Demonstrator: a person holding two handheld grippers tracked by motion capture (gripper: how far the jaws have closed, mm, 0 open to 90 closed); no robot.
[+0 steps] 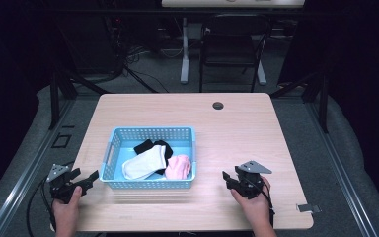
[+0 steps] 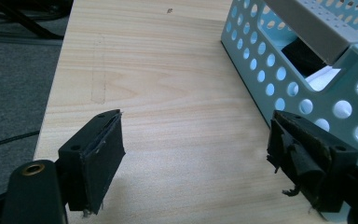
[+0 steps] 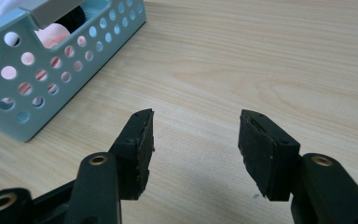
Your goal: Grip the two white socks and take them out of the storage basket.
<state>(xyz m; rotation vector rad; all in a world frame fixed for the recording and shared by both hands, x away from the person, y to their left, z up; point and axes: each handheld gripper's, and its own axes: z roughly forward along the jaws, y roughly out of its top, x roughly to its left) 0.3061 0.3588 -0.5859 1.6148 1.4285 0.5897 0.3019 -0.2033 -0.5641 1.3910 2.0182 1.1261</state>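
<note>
A light blue perforated basket (image 1: pixel 150 133) sits on the wooden table, left of centre. Inside it lie a white sock (image 1: pixel 145 163), a pink sock (image 1: pixel 179 167) and a black sock (image 1: pixel 153 145). My left gripper (image 1: pixel 86 178) is open at the table's front left corner, just left of the basket; its own view shows the basket wall (image 2: pixel 279 70) close to the right jaw. My right gripper (image 1: pixel 228 178) is open over bare table to the right of the basket, with the basket corner (image 3: pixel 37 74) at its upper left. Nothing lies between either pair of jaws.
The table (image 1: pixel 246 133) has a round cable hole (image 1: pixel 218 105) near its far edge. A black chair (image 1: pixel 232 44) and a white desk leg (image 1: pixel 184 49) stand beyond the table. A strip of tape (image 1: pixel 308 208) sticks out at the front right corner.
</note>
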